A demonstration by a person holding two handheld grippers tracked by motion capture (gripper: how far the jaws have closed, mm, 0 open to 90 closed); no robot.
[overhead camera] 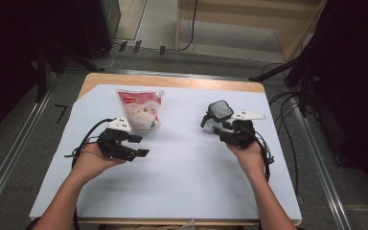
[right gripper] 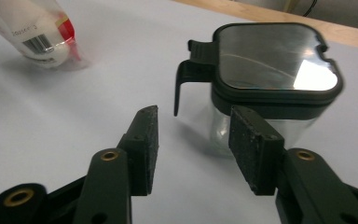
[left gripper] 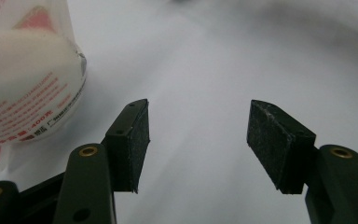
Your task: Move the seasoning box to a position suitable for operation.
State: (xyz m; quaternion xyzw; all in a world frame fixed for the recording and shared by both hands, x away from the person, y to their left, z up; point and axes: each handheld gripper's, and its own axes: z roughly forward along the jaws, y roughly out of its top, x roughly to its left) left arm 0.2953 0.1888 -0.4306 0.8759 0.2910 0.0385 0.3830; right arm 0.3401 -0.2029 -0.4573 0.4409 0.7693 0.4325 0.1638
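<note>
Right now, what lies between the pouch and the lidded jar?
Nothing: the high view shows bare white sheet between the pouch and the lidded jar.

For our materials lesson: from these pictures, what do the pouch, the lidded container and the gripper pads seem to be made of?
Pouch: thin glossy plastic film, likely; it is partly see-through, printed and shiny.
Lidded container: clear body, glass or hard plastic, cannot tell; black lid probably plastic, its glossy top reflecting light.
Pads on the left gripper: rough black rubber or foam, matte and grainy.

We see the pouch (left gripper: 25, 70) blurred and cut off by the left gripper view's edge, its small print unreadable; the jar (right gripper: 265, 93) body sits partly behind the right claw (right gripper: 200, 140).
</note>
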